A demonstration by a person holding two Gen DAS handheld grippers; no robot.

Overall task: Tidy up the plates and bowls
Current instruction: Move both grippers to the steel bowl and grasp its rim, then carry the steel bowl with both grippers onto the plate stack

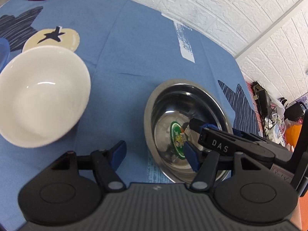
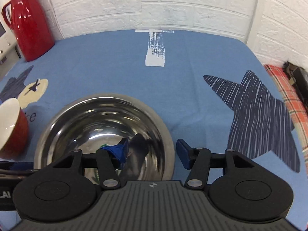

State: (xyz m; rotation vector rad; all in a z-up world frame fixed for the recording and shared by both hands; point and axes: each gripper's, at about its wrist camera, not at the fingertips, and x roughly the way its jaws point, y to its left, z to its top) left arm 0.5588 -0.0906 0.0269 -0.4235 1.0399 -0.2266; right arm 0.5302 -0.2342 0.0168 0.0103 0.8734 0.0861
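Straddling the rim of the steel bowl (image 2: 104, 134), the right gripper (image 2: 152, 150) has one blue pad inside the bowl and the other outside its right edge, jaws wide apart and not yet closed on the rim, so nothing is held. The left gripper (image 1: 156, 156) is also spread wide, one pad over bare cloth and the other over the steel bowl's near-left rim, gripping nothing; whether either pad touches metal can't be told. The steel bowl sits upright on the blue tablecloth (image 2: 192, 77), near the front, with a green sticker (image 1: 178, 134) on its bottom. A white-inside, red-outside bowl (image 1: 41, 96) stands to its left, apart from it, upright and not stacked. A red jug (image 2: 28, 21) stands at the far left corner by the wall, not part of the job. Progress looks early: the two bowls are separate, nothing nested, no plates visible in either view. Likely step in hand is clamping the steel bowl's rim to lift it. Left to do: close, lift, stack or place it with the other bowl.
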